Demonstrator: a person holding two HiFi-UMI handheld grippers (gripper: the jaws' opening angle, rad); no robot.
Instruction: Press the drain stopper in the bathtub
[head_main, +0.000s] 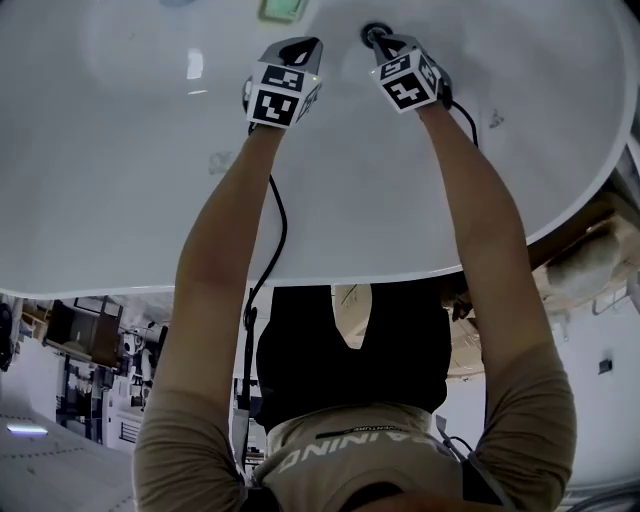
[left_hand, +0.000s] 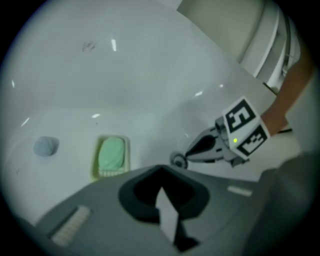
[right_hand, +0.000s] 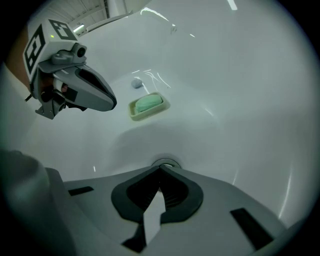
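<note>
The drain stopper (right_hand: 165, 163) is a round metal ring in the white bathtub (head_main: 120, 200) floor. My right gripper (right_hand: 160, 169) is shut with nothing in it, and its closed tip sits right at the stopper's near rim. From the left gripper view, the right gripper (left_hand: 186, 158) points down onto the stopper (left_hand: 177, 160). My left gripper (left_hand: 160, 170) is shut and empty, hovering above the tub floor, left of the stopper and apart from it. In the head view the left gripper (head_main: 310, 45) and right gripper (head_main: 381, 40) reach far into the tub, with the stopper (head_main: 372, 31) at the right one's tip.
A green soap bar in a pale yellow dish (left_hand: 111, 156) lies on the tub floor beyond the left gripper. A small grey-blue round object (left_hand: 46, 146) sits further off. The tub's rim (head_main: 560, 225) curves under both forearms, and cables trail from the grippers.
</note>
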